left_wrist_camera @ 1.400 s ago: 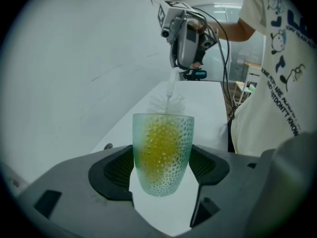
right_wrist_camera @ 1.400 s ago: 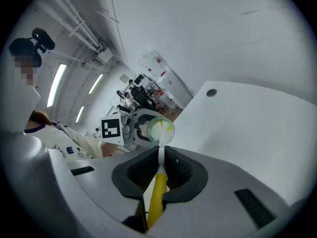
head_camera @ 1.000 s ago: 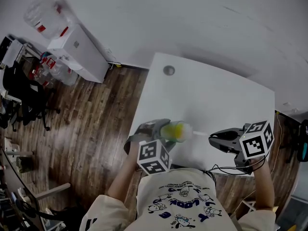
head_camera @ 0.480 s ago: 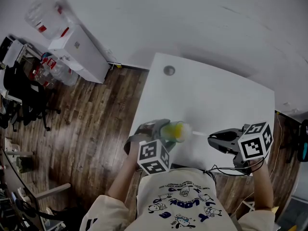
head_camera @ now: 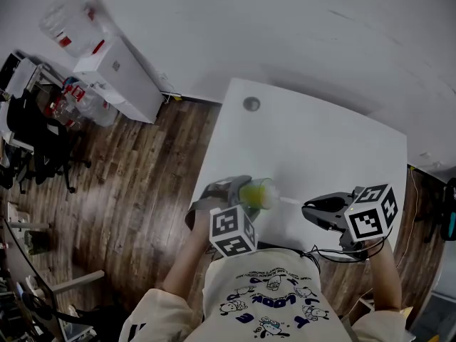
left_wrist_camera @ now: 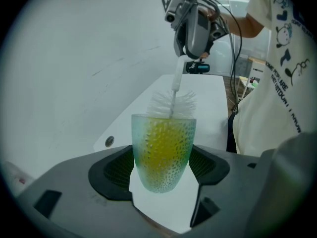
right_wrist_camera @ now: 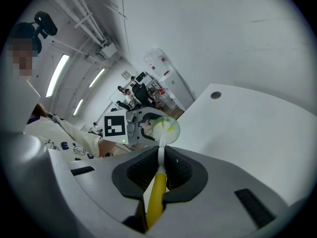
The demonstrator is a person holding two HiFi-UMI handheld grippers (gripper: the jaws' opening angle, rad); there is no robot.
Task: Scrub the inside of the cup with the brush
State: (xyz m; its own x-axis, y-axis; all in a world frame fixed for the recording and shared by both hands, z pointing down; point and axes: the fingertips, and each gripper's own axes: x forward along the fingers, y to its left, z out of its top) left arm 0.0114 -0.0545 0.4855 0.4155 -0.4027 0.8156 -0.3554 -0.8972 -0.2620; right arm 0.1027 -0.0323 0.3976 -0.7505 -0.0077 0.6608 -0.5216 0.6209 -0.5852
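A dimpled green-yellow cup [left_wrist_camera: 163, 151] sits clamped between the jaws of my left gripper [left_wrist_camera: 161, 165], held on its side over the table's near edge [head_camera: 260, 193]. My right gripper [right_wrist_camera: 159, 170] is shut on the yellow handle of a bottle brush [right_wrist_camera: 157, 195]. The brush's white bristle head [left_wrist_camera: 172, 104] is partly inside the cup's mouth [right_wrist_camera: 165, 128], with bristles still showing above the rim. In the head view the right gripper [head_camera: 311, 209] stands to the right of the cup, joined to it by the thin white brush stem [head_camera: 289, 201].
The white table [head_camera: 313, 148] has a round grommet hole [head_camera: 250, 104] near its far left corner. Wooden floor [head_camera: 135, 184] lies to the left, with a white cabinet [head_camera: 117, 77] and black chairs [head_camera: 35, 141] beyond. A cable [head_camera: 324, 249] hangs by the right gripper.
My right gripper has moved left toward the cup, pushing the brush head further into it. The left gripper with the cup has barely shifted.
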